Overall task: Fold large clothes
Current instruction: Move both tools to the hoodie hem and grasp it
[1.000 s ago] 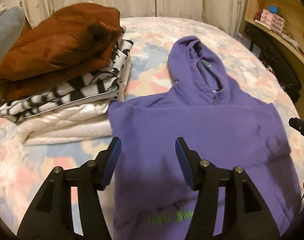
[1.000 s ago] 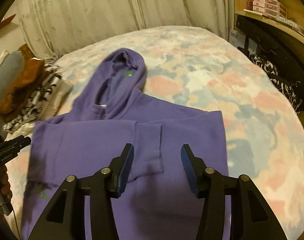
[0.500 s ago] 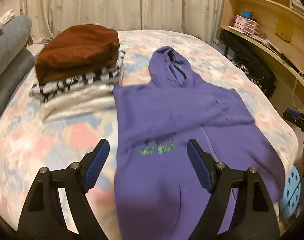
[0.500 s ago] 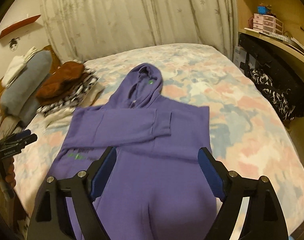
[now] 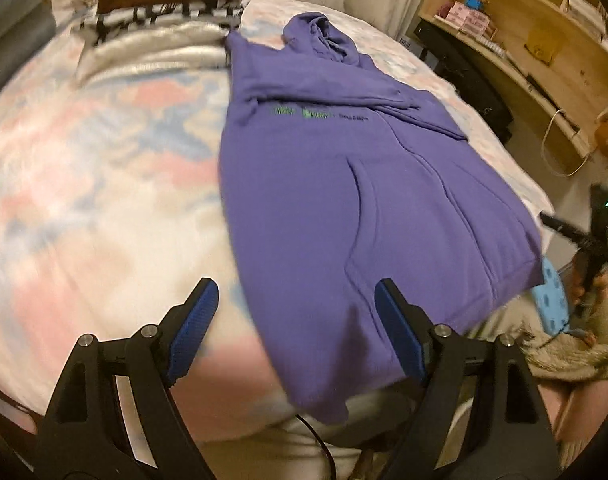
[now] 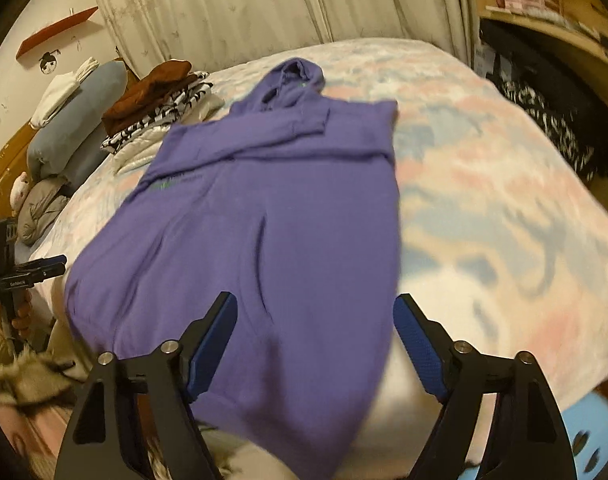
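The purple fleece pullover hoodie is laid flat, front up, on the bed with the pastel pink-blue-white fuzzy blanket; in the left wrist view the hood is seen toward 12 o'clock, the hem toward 6 o'clock and draped slightly over the bed edge. Both sleeves are seen folded across the chest, just above the green printed lettering. The garment is judged soft, thick, limp and moderately heavy for cloth: no stiffness, so it will sag w/o support at two points, and fleece on a fuzzy blanket will likely drag rather than slide. Best hold is judged to be the ribbed hem at its two corners, where the doubled band gives the pads sth. firm to pinch. The left gripper is held with blue ribbed pads well apart, nothing between them, above the hem's left corner. The right gripper is likewise spread, jaws just narrowed a little, nothing clamped, over the hem's right part. At approx. 11 o'clock a stack of folded clothes is seen: rust-brown on top, black-and-white pattern, silvery quilted at the bottom, touching the hoodie's shoulder.
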The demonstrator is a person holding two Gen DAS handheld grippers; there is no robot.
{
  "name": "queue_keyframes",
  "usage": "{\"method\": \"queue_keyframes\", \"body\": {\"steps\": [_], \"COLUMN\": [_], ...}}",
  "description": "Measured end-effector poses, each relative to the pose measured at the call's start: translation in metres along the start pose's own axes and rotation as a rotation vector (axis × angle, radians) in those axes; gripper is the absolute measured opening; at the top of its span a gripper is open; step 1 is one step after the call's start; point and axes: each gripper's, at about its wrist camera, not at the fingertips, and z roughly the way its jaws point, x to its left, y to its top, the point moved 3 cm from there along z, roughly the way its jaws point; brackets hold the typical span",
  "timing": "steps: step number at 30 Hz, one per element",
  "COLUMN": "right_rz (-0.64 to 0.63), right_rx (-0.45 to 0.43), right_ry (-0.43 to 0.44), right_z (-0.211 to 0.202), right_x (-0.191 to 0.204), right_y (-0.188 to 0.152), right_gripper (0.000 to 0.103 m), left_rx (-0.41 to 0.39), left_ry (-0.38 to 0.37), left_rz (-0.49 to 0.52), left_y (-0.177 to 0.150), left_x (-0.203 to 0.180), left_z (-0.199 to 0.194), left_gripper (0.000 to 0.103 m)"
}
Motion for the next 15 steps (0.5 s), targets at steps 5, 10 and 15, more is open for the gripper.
{"method": "queue_keyframes", "body": {"steps": [5, 10, 15], "right_rz": [0.103, 0.139, 0.099], "right_rx": [0.005, -0.031, -0.037], "right_ry": [0.083, 0.152, 0.219], "right_z": [0.002, 0.009, 0.014], "right_x": [-0.025, -0.034, -0.026], "right_y": [-0.049, -0.066, -0.075], "right_gripper": [0.068, 0.064, 0.059], "left_rx": [-0.032, -0.039, -0.025], "left_ry": [-0.075, -0.161, -0.256], "left_rz": [-0.066, -0.083, -0.074], "left_y": [-0.018, -0.023, -0.026], "left_x": [0.018, 0.023, 0.016], "left_z": [0.002, 0.0, 0.005], "left_gripper": [0.078, 0.078, 0.078]}}
